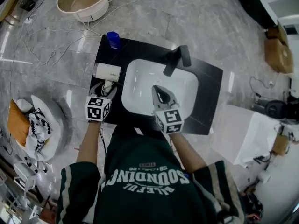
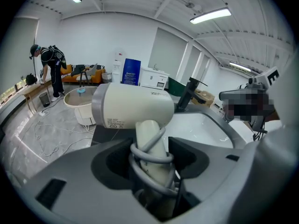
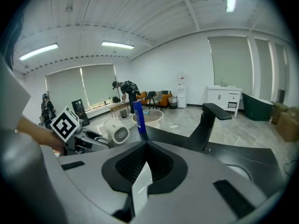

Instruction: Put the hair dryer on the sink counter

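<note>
— Where was the hair dryer [image 1: 107, 72]?
— Left of centre in the head view, over the left end of the black sink counter [image 1: 210, 92], just beside the white basin [image 1: 140, 80]. Whether it rested on the counter, I couldn't tell.
— And the left gripper [image 2: 150, 148]?
— Clamped on the dryer's handle, low in the middle of its own view. The grey cord [image 2: 148, 154] was wound around that handle, between the jaws.
— The right gripper [image 1: 159, 93]?
— At the middle of the head view, above the basin, jaws pressed together with nothing between them.
— Anything else on the counter?
— A blue bottle [image 1: 113, 39] at its upper left corner, and a black faucet [image 1: 177, 59] at the basin's upper edge.
</note>
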The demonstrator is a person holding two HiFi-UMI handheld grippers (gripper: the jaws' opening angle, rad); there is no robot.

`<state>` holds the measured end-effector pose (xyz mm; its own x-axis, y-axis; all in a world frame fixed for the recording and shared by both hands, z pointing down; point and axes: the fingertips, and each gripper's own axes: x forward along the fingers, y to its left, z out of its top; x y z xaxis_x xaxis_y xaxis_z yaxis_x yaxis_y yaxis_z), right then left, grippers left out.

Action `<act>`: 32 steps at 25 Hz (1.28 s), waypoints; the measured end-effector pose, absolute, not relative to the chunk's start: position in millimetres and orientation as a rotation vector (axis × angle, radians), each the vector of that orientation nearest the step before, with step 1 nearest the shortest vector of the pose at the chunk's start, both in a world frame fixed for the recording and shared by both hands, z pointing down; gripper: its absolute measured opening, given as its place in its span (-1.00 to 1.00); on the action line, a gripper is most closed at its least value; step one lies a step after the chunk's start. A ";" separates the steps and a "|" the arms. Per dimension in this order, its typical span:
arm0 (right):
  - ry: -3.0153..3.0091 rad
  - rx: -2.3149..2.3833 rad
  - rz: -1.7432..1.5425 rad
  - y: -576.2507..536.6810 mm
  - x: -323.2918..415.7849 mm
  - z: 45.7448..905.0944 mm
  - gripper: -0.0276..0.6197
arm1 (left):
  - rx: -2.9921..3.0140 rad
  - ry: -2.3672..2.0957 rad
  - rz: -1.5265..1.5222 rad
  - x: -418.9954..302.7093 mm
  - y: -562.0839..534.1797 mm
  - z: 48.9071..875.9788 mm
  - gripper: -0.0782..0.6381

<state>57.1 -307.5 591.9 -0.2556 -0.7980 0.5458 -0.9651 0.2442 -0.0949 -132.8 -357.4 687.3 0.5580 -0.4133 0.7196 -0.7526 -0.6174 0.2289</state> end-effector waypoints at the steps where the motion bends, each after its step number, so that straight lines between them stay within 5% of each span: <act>1: -2.128 1.628 0.596 -306.6 59.5 592.5 -0.91 | 2.268 -0.932 0.861 -130.6 -361.3 689.8 -0.12; 32: -1.949 1.826 0.700 -276.6 115.9 597.8 -0.91 | 2.098 -0.880 0.975 -112.0 -384.5 747.6 -0.11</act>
<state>115.9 -276.6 597.8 -0.0848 -0.8062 0.5856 -0.9945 0.0323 -0.0996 -112.0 -384.5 747.6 0.4975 -0.2948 0.8158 -0.7815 -0.5606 0.2740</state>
